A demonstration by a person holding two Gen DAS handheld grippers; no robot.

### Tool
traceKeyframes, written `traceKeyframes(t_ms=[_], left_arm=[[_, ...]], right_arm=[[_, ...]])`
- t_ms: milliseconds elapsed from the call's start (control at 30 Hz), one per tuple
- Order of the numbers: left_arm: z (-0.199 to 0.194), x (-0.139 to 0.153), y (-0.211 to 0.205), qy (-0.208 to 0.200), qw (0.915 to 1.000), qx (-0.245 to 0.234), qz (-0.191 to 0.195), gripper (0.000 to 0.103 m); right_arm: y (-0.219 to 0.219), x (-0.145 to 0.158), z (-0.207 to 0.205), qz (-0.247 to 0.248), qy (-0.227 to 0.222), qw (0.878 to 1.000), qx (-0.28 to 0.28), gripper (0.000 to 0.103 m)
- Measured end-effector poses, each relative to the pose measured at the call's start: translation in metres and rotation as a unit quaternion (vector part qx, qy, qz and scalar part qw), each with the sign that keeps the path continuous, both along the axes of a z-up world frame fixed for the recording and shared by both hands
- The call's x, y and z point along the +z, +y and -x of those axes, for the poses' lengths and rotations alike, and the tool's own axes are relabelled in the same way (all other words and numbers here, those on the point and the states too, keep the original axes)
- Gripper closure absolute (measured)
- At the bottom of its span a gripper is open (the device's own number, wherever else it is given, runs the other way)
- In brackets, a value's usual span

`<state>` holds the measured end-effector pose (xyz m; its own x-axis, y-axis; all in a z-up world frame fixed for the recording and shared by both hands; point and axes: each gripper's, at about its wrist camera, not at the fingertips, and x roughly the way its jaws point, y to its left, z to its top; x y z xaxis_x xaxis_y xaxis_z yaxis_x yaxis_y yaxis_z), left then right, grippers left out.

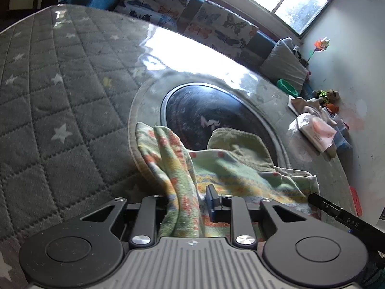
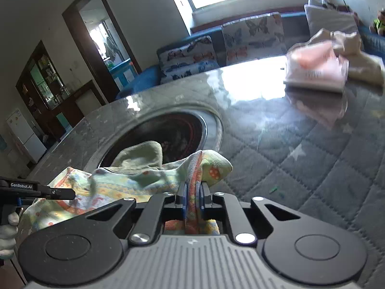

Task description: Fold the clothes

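A small garment (image 1: 231, 168) in green, yellow and orange print lies crumpled on the table, partly over a round dark inset (image 1: 207, 110). In the left wrist view a bunched fold of it runs up between my left gripper's (image 1: 190, 200) fingers. The blue-padded finger (image 1: 213, 200) sits against the cloth and the other finger is hidden under it. In the right wrist view my right gripper (image 2: 192, 198) is shut on another fold of the garment (image 2: 134, 178), with both blue pads pressed on the cloth. The left gripper (image 2: 60, 192) shows at the garment's left edge.
The table (image 1: 60, 101) has a grey quilted cover with white stars under a glossy sheet. A pink pack (image 2: 315, 67) and pale cloths (image 2: 361, 57) lie at its far right. A sofa with butterfly cushions (image 2: 252, 36) stands behind. A gloved hand (image 2: 7, 236) shows at the left.
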<state>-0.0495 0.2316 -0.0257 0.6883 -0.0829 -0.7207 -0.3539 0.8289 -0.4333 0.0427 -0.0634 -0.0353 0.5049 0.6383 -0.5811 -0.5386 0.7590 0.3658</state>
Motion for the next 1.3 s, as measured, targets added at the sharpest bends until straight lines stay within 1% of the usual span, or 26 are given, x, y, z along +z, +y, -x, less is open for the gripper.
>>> traceKeyframes(t_ms=[100, 200, 367, 567, 1000, 1300], left_arm=[[-0.003, 0.009, -0.005, -0.009, 0.9999, -0.012, -0.007, 0.087], [-0.011, 0.015, -0.016, -0.014, 0.9994, -0.028, -0.015, 0.089], [-0.030, 0.021, -0.038, -0.020, 0.9980, -0.057, -0.021, 0.090], [-0.057, 0.026, -0.071, -0.020, 0.9944, -0.098, -0.033, 0.090], [-0.105, 0.034, -0.145, -0.014, 0.9828, -0.170, -0.070, 0.090], [-0.129, 0.035, -0.191, -0.009, 0.9740, -0.208, -0.088, 0.090]], right_arm=[[-0.004, 0.010, 0.006, 0.000, -0.017, 1.000, -0.004, 0.094], [-0.010, 0.019, 0.008, 0.000, -0.028, 1.000, -0.011, 0.094], [-0.029, 0.033, 0.015, 0.010, -0.048, 0.998, -0.033, 0.095], [-0.060, 0.048, 0.021, 0.022, -0.067, 0.995, -0.074, 0.095], [-0.120, 0.060, 0.025, 0.043, -0.087, 0.985, -0.140, 0.095], [-0.154, 0.064, 0.029, 0.057, -0.099, 0.978, -0.177, 0.095]])
